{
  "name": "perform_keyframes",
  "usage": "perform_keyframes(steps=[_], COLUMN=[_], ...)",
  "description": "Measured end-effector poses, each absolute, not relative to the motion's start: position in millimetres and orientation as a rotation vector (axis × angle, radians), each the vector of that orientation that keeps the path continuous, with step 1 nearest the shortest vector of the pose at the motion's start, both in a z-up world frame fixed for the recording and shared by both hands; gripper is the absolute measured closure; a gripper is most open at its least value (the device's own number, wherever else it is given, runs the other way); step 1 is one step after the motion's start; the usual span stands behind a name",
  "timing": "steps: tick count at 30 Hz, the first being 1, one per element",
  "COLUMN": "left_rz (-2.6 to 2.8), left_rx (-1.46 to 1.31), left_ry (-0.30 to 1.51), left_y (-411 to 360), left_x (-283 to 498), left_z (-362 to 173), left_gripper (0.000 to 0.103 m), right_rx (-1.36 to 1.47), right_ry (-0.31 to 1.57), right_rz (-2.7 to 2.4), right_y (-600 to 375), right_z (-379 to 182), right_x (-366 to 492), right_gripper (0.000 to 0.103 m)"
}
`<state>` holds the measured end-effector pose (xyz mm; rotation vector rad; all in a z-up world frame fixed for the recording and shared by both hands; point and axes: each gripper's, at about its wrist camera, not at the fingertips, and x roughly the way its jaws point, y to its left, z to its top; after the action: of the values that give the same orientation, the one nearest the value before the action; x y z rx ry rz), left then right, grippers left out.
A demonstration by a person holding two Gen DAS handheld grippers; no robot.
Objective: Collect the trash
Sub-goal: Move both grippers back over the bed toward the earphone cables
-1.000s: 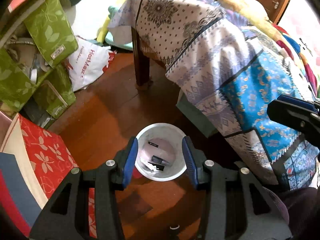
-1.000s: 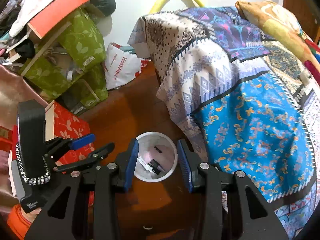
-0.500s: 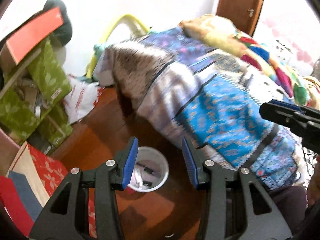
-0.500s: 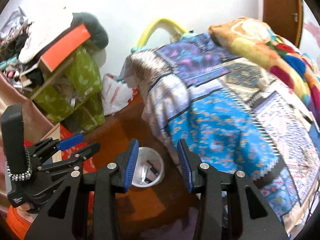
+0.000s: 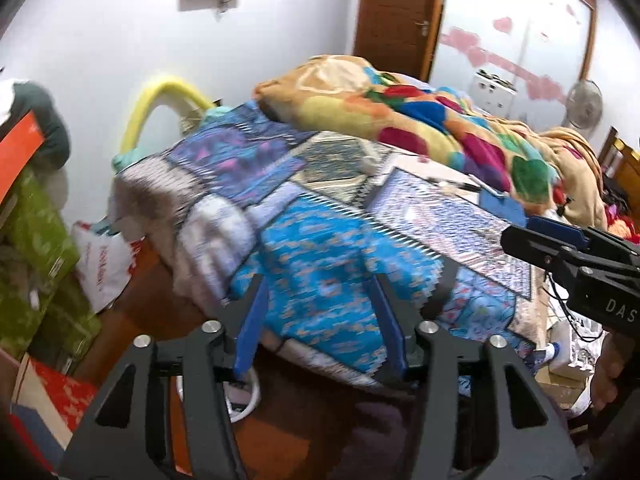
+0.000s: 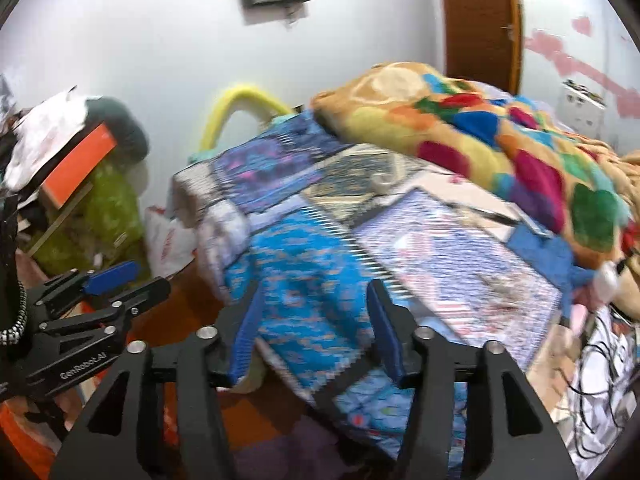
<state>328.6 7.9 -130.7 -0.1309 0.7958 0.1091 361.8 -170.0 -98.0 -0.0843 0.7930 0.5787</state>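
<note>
My left gripper [image 5: 317,285] hangs over the bed's edge. Its jaws are opening and nothing is between the blue pads. The white bucket [image 5: 249,397] with scraps in it stands on the wooden floor, mostly hidden behind the left finger. My right gripper [image 6: 314,286] also points at the blue patchwork bedspread [image 6: 304,264], its jaws opening and empty. Each gripper shows in the other's view: the right gripper [image 5: 520,236] at the right edge, the left gripper [image 6: 140,280] at the left. Small loose items lie on the bedspread by the blanket: a white crumpled piece [image 6: 382,180] and a blue piece [image 6: 536,248].
A colourful blanket [image 5: 420,120] is heaped on the far side of the bed. Green boxes [image 5: 36,240], a white plastic bag [image 5: 104,268] and red boxes crowd the left. Cables [image 6: 600,364] lie at the right. A brown door [image 5: 396,12] stands behind.
Both grippers rose and swung up from over the bucket towards the bed. The bucket slid to the bottom of the views. Both pairs of jaws stand wider than before.
</note>
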Motion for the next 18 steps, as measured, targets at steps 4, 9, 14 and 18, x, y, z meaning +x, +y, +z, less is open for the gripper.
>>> perform_keyframes(steps=[4,9,14,18], left_rz=[0.053,-0.014,-0.077,-0.116], left_rx=[-0.139,-0.136,-0.122,-0.103], left_ry=[0.819,0.856,0.899,0.932], left_y=[-19.8,-56.0,-91.1,-112.2], left_x=[355.2,394.0,427.8,451.4], left_z=[-137.7,-153.8,-177.5,-199.4], left_gripper=[0.04,0.04,0.04,0.04], right_rx=[-0.087,-0.066,-0.017,0.055], right_ry=[0.795,0.846,0.91,0.959], right_rz=[0.483,0.387,0.323,0.317], right_y=[-212.6,-259.4,-298.3,-314.5], right_z=[-108.3,-131.7,-157.2,-174.5], right_x=[377.3,402.1,425.8,442.4], right_gripper=[0.047,0.047,0.047,0.047])
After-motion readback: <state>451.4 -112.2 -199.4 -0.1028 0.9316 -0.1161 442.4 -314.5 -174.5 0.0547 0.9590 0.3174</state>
